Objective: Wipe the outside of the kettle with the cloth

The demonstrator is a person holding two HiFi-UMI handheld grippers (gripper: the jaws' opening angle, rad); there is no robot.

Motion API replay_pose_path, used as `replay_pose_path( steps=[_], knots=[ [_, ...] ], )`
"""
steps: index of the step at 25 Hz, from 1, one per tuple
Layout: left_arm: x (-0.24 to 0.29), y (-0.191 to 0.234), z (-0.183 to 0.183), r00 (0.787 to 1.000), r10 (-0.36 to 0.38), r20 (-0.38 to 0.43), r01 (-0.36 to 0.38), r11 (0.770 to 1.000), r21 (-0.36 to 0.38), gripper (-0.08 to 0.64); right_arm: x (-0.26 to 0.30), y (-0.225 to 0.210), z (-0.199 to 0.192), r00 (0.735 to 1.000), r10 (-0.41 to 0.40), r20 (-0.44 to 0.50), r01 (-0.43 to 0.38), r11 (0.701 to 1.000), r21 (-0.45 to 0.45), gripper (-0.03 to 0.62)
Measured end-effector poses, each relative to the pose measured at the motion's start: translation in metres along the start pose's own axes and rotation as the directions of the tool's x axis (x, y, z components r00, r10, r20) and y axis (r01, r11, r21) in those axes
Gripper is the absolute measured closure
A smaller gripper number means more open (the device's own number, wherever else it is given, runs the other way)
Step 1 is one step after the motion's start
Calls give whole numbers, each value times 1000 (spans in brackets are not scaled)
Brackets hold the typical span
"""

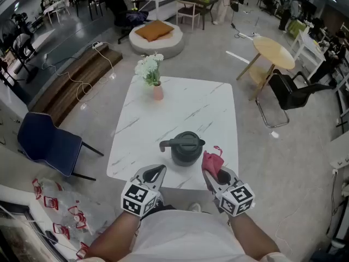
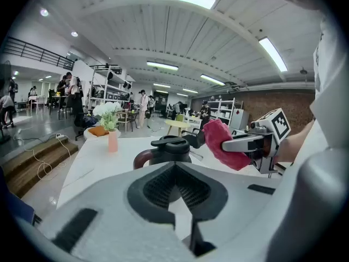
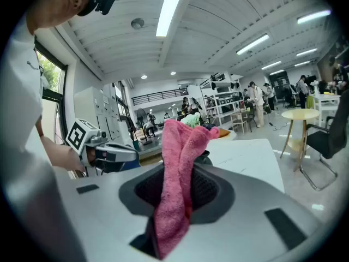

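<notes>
1. The kettle [image 1: 187, 148] stands upright on the white table [image 1: 180, 102], close to its near edge and about midway along it. A vase [image 1: 157, 92] of flowers stands well apart by the far edge, out of the way.
2. The right gripper [image 1: 217, 176] has its jaws clamped on the pink cloth [image 1: 212, 161]. One fold stands up past the tips and the rest trails back between the jaws. It hovers just beside the kettle's right side, and no view shows the cloth touching it.
3. The left gripper [image 1: 154, 174] has its jaws fully together with nothing between them. It sits over the near edge, just left of the kettle.
4. The step in hand looks like bringing the cloth to the kettle's wall. It goes best if the free fold leads, so soft cloth meets the wall rather than the hard jaw tips.
5. The kettle will probably slide under a sideways rub. The left gripper should brace the opposite side. Closed as it is, it can only push; to grasp a part of the kettle it would have to open first.
6. Strokes should run around the wall and down from the lid, pushing toward the table's middle and never toward the near edge.
7. The bite on the cloth looks narrow, so pressure should be light, or the cloth may pull free.
</notes>
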State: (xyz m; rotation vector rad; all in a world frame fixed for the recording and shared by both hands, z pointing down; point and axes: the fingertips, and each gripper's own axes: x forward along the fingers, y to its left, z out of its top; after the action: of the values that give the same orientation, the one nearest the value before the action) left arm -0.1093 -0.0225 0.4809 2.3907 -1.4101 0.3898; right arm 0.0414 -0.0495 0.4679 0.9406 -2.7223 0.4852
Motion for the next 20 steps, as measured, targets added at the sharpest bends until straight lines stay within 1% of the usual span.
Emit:
replay_pose_path(
  steps=[4, 9, 14, 20],
  knots=[
    [0, -6, -2, 1000, 1, -15, -1, 1000, 30, 560, -5, -1, -6, 1000, 5, 1, -5, 1000, 19, 485],
    [-1, -5, -2, 1000, 11, -19, -10, 1000, 26, 560, -7, 0, -9, 1000, 14, 4, -14, 1000, 24, 485],
    [1, -8, 1, 1000, 4, -16, -4, 999, 38, 560, -7, 1, -7, 1000, 13, 10, -14, 1000, 16, 486],
    [0, -9, 0, 1000, 2, -18, -2, 1000, 24, 560, -9, 1, -9, 1000, 11, -2, -11, 1000, 18, 485]
  ],
)
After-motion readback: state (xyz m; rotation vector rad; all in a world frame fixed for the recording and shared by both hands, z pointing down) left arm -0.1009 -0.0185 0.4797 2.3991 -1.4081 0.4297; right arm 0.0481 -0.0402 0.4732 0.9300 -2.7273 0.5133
